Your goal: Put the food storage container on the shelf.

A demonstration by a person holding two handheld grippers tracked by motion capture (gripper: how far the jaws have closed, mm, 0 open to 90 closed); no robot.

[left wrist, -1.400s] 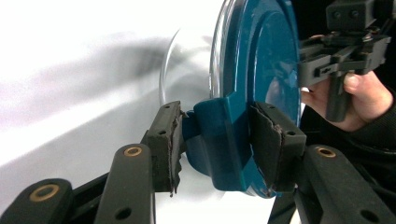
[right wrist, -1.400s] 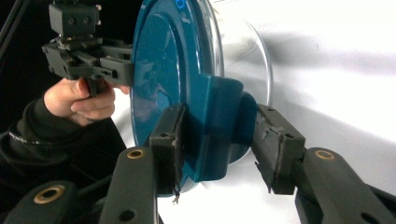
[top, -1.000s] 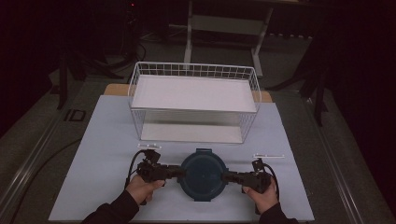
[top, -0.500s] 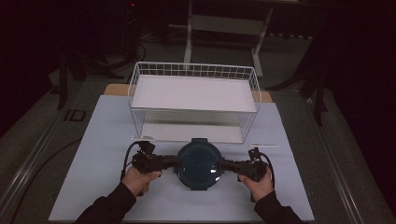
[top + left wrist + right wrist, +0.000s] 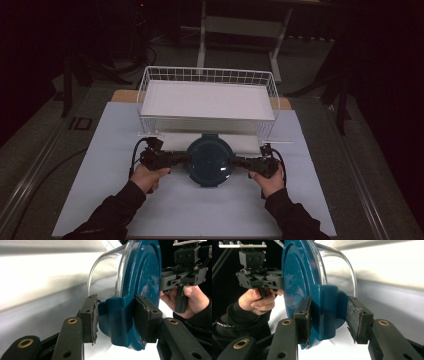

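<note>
Since a second ago the round container [image 5: 209, 161] and both hands have moved away from the person's edge of the desk [image 5: 100, 165], closer to the wire basket [image 5: 207, 100]; it now sits just in front of the basket's near wall, between the two claws. The left claw [image 5: 117, 315] is clamped on a blue latch tab of the dark blue lid [image 5: 142, 277], its pads pressed on either side of the tab. The right claw [image 5: 329, 315] is clamped the same way on the opposite tab. In both gripper views the lid hides most of the clear bowl [image 5: 339, 270] beneath it, and whether the bowl touches the desk cannot be told. The basket, lined with a white sheet, stands directly beyond the container, its near wall in the way ahead. Beyond the desk the room is dark; a pale metal frame [image 5: 240, 25] and dim stands are hard to make out. The person's sleeves [image 5: 112, 210] are cut off at the bottom edge.
</note>
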